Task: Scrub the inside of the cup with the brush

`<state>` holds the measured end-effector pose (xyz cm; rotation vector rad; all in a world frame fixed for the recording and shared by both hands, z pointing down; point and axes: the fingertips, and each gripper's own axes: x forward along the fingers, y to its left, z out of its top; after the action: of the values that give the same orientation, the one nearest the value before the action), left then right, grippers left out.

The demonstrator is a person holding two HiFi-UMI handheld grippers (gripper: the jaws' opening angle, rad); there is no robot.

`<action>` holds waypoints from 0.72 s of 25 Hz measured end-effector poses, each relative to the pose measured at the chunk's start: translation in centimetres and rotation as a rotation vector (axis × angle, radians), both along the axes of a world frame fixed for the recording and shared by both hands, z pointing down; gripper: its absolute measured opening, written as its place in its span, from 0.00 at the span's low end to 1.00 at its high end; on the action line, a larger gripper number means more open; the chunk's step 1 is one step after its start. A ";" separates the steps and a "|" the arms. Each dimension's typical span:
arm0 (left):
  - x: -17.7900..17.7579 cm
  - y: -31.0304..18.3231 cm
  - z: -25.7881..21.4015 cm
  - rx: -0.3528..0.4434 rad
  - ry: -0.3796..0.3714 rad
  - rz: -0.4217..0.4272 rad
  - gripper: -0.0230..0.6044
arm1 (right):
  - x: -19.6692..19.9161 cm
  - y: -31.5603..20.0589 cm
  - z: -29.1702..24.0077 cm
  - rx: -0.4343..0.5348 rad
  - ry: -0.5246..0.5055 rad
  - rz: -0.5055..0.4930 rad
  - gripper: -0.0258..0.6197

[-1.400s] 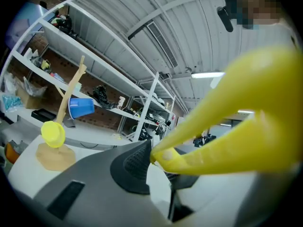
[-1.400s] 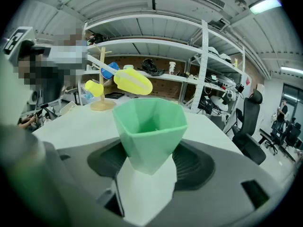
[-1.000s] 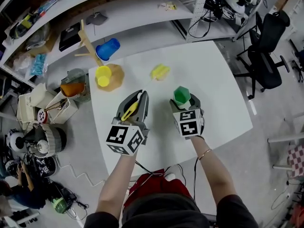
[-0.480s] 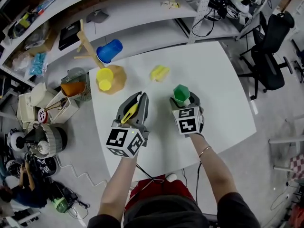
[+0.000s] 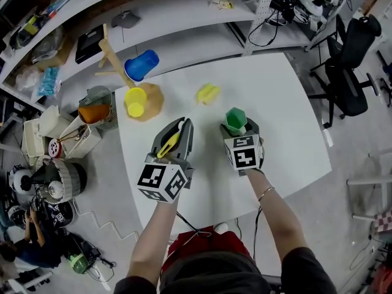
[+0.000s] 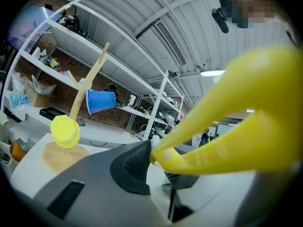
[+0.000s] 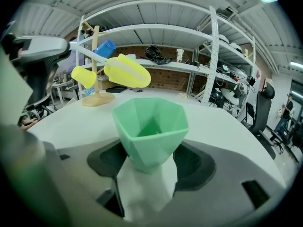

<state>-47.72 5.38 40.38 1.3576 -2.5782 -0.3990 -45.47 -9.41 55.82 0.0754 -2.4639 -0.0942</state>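
My right gripper [image 5: 237, 129] [image 7: 149, 171] is shut on a green faceted cup [image 5: 234, 120] [image 7: 150, 122]. It stands upright with its mouth open upward, and its pale lower part sits between the jaws. My left gripper [image 5: 178, 127] [image 6: 161, 170] is shut on the yellow handle of the brush [image 5: 168, 143] [image 6: 227, 126]. In the right gripper view a thin pale rod runs from the left gripper to the brush's yellow oval head [image 7: 128, 71] [image 5: 207, 93]. The head hangs left of and beyond the cup, outside it. The two grippers are side by side above the white table [image 5: 275, 103].
A wooden cup rack [image 5: 150, 101] [image 6: 64, 155] stands at the table's far left corner, with a blue cup [image 5: 141, 65] [image 6: 100, 101] and a yellow cup [image 5: 133, 100] [image 6: 65, 131] on its pegs. Crates and clutter lie on the floor to the left. Shelving runs behind the table and an office chair [image 5: 346, 60] stands to the right.
Almost nothing differs. Both grippers hold the same things in nearly the same places.
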 end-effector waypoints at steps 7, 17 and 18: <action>0.4 -0.6 -0.2 0.009 0.002 0.022 0.11 | 0.2 0.0 0.0 -0.033 0.006 -0.006 0.52; 0.7 -0.6 -1.0 0.034 0.000 0.029 0.11 | 1.5 0.3 -0.5 -0.057 0.019 -0.016 0.52; 0.7 -0.5 -1.0 0.037 0.000 0.027 0.11 | 1.8 0.4 -0.5 -0.058 0.020 -0.017 0.52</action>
<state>-47.02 4.84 39.33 1.4033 -2.5621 -0.4439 -43.63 -9.05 55.27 0.0283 -2.4459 -0.0305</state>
